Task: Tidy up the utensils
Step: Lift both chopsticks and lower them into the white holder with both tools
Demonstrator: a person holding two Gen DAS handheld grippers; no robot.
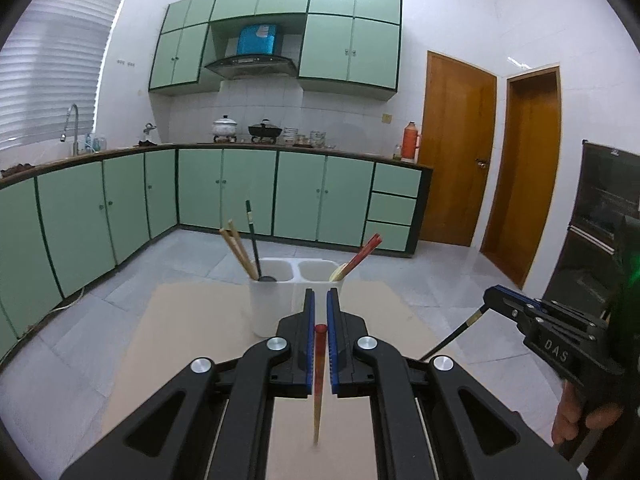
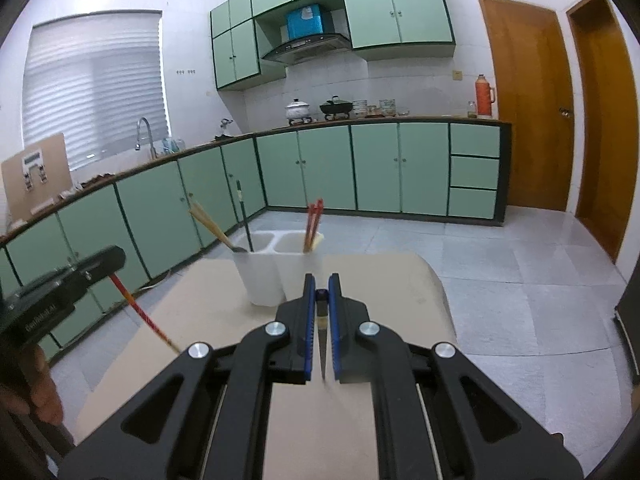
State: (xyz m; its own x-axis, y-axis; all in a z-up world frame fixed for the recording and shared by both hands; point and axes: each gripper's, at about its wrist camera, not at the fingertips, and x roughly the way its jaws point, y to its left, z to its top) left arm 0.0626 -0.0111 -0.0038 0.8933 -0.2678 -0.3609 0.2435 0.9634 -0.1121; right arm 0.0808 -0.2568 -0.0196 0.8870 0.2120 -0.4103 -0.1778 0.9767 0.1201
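Green kitchen cabinets (image 1: 224, 192) back a tan table (image 1: 200, 336). Near its white holder (image 1: 276, 300), left gripper (image 1: 321, 300) clamps a red chopstick (image 1: 319, 380); right gripper (image 2: 322, 285) clamps a black chopstick (image 2: 322, 344).

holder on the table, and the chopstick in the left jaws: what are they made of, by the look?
Holder: probably plastic, matte milky white and slightly translucent, with rounded moulded compartments. Red chopstick clamped in the left gripper: glossy red upper part fading to a pale tan tip, so likely lacquered wood or bamboo, though coloured plastic can't be ruled out.
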